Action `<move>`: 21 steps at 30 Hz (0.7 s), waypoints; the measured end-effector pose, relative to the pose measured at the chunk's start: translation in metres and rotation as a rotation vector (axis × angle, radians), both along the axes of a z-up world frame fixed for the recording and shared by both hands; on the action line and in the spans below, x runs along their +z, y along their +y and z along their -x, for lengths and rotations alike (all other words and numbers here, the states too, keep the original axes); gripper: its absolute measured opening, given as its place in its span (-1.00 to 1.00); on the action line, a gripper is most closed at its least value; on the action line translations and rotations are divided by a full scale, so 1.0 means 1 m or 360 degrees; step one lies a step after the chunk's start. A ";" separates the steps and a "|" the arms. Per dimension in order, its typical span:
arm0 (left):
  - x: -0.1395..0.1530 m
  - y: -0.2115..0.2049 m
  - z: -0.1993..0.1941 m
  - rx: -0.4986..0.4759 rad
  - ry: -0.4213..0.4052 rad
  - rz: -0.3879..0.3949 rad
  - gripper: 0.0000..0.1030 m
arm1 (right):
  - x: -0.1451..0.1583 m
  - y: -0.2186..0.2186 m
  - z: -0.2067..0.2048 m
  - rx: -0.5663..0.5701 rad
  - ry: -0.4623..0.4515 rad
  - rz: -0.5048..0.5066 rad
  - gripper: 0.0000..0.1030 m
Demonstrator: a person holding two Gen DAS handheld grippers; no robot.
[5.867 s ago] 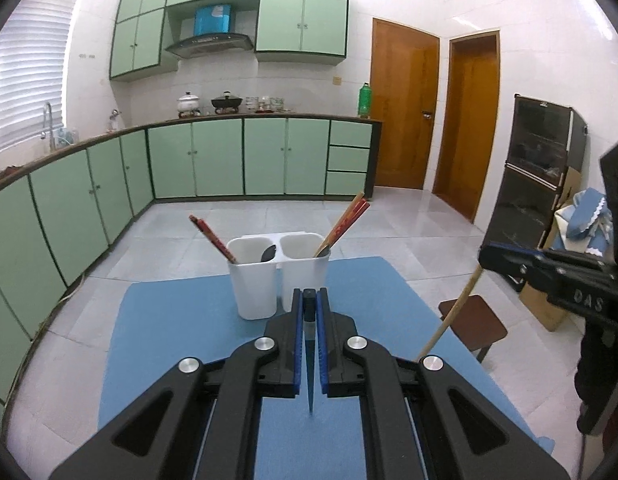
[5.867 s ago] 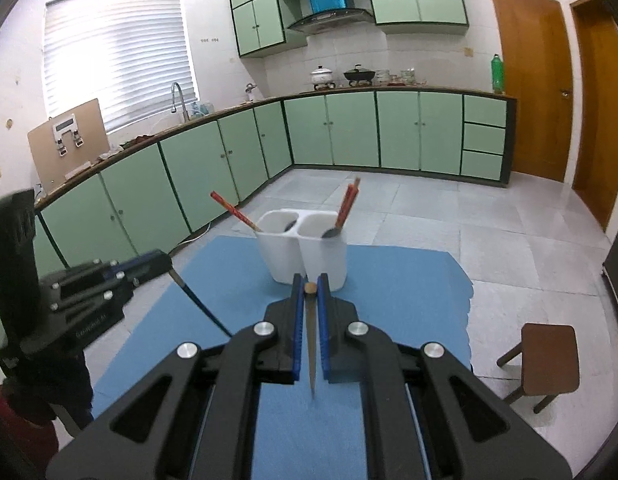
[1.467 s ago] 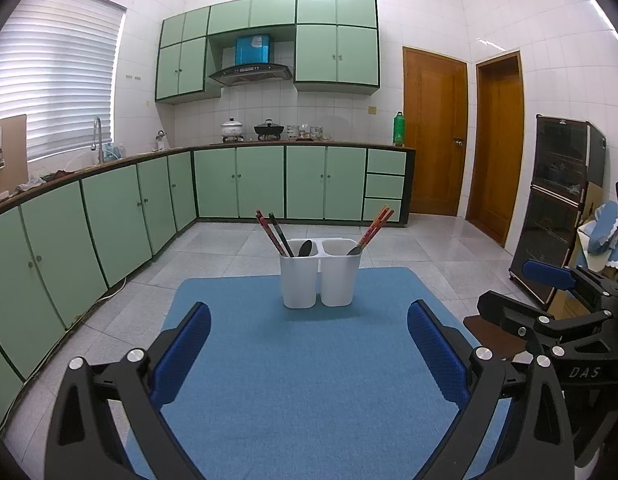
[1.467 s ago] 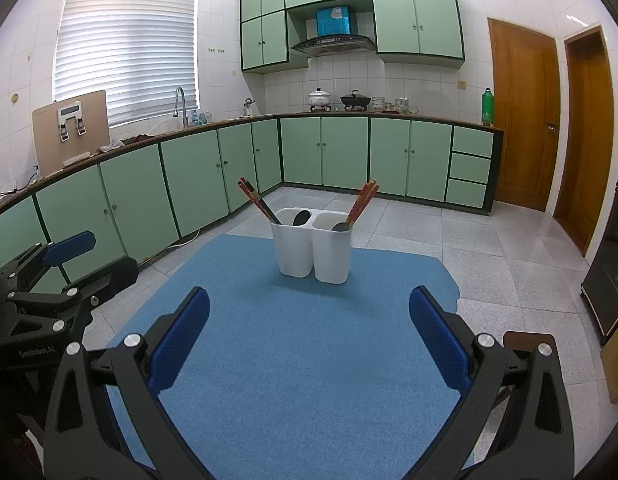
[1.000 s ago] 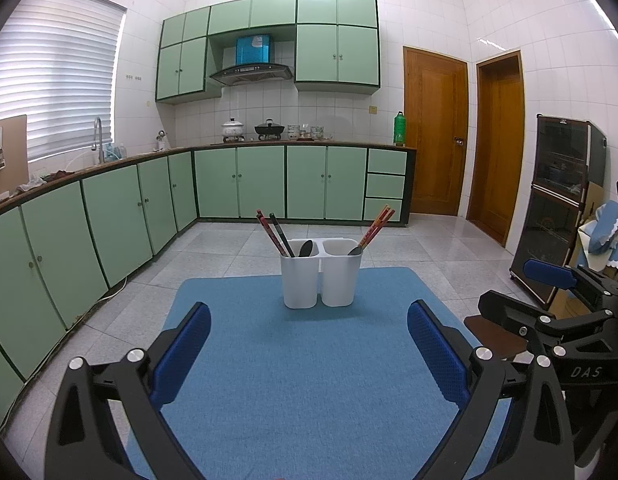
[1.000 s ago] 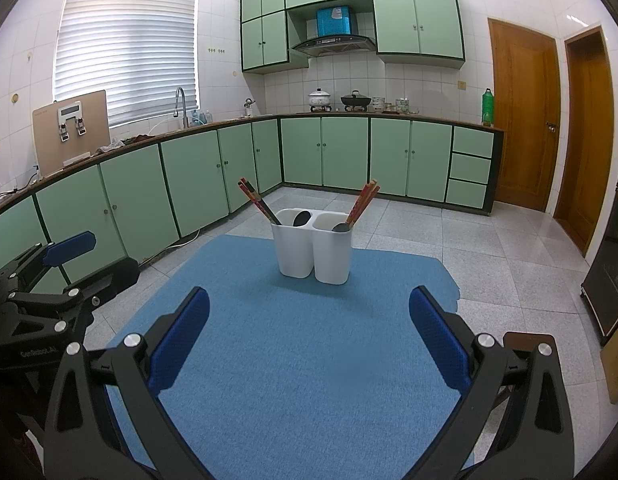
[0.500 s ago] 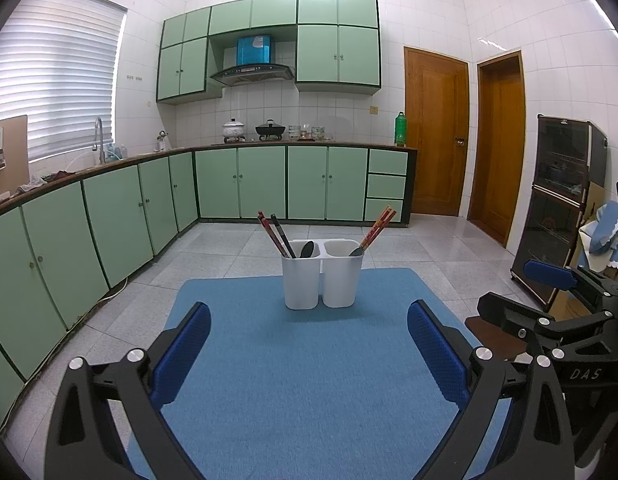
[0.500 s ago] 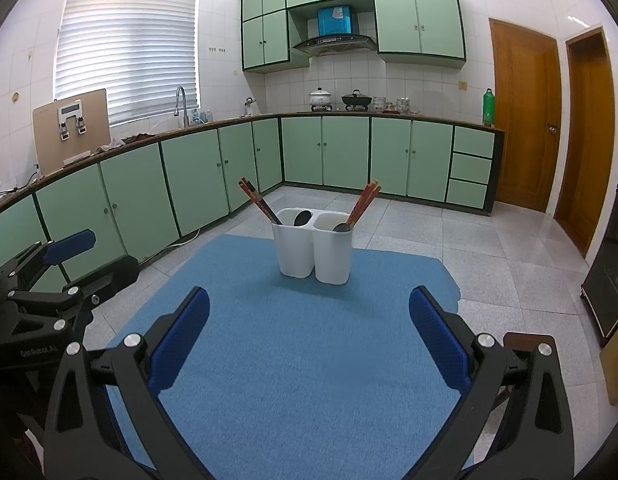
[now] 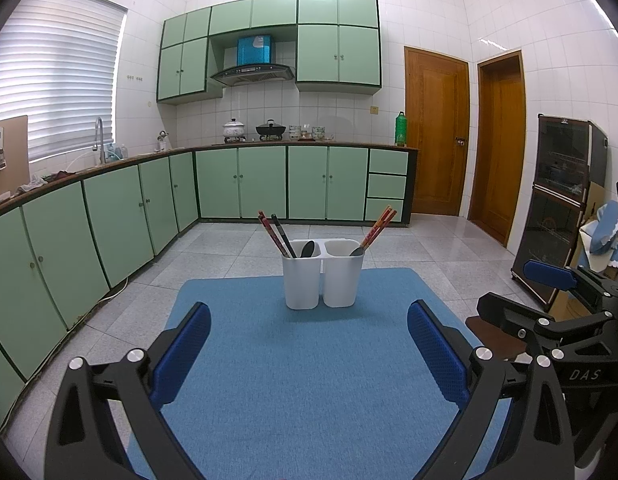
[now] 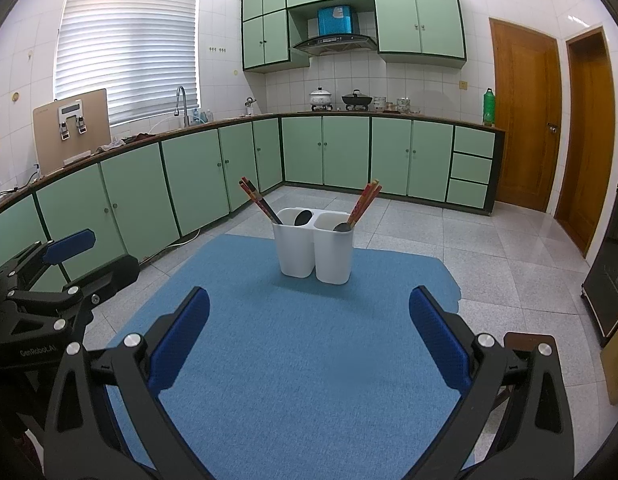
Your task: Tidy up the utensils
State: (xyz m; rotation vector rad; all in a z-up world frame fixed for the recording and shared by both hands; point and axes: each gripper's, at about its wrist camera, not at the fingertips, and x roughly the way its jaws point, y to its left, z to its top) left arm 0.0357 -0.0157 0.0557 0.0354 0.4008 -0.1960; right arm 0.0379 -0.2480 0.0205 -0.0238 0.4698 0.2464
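Note:
A white two-cup utensil holder point(image 9: 323, 276) point(image 10: 313, 250) stands upright at the far middle of the blue table mat point(image 9: 301, 376) point(image 10: 301, 360). Its left cup holds red and dark chopsticks point(image 9: 275, 232) point(image 10: 259, 200) and a dark spoon point(image 9: 307, 249) point(image 10: 303, 217). Its right cup holds reddish chopsticks point(image 9: 379, 226) point(image 10: 364, 200) and a spoon point(image 10: 341, 227). My left gripper point(image 9: 309, 326) is open and empty, well short of the holder. My right gripper point(image 10: 309, 310) is likewise open and empty. Each gripper shows at the edge of the other's view.
Green cabinets point(image 9: 245, 184) line the far and left walls. A brown stool point(image 10: 529, 344) stands by the table's right side. A dark glass cabinet point(image 9: 565, 200) is at the right, near two wooden doors point(image 9: 435, 136).
5.9 s ago both grippers were shut on chopsticks near the holder. Now both are open, empty and drawn back, with more chopsticks in the holder. Over the last 1.5 s nothing visibly moved.

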 end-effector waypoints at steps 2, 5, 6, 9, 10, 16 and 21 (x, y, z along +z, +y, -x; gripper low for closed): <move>0.000 0.000 0.000 0.0002 0.0000 0.0000 0.88 | 0.000 0.000 -0.001 0.0001 0.0003 -0.0001 0.88; 0.000 0.000 0.000 0.0002 0.0000 0.0000 0.88 | 0.000 0.000 -0.001 0.0001 0.0002 0.0000 0.88; 0.000 0.000 0.000 0.0003 0.0000 0.0000 0.88 | 0.000 0.000 -0.001 0.0001 0.0002 0.0000 0.88; 0.000 0.001 0.000 0.0001 0.0001 -0.0001 0.88 | 0.000 0.000 -0.001 0.0001 0.0002 -0.0001 0.88; 0.000 0.001 0.000 0.0000 0.0001 -0.0001 0.88 | 0.000 0.000 -0.001 0.0001 0.0003 -0.0002 0.88; 0.000 0.006 0.001 0.0002 0.0002 -0.0008 0.88 | 0.000 -0.001 -0.001 0.0002 0.0004 -0.0002 0.88; 0.001 0.006 0.001 0.0000 0.0002 -0.0006 0.88 | -0.001 0.000 -0.002 0.0002 0.0007 -0.0001 0.88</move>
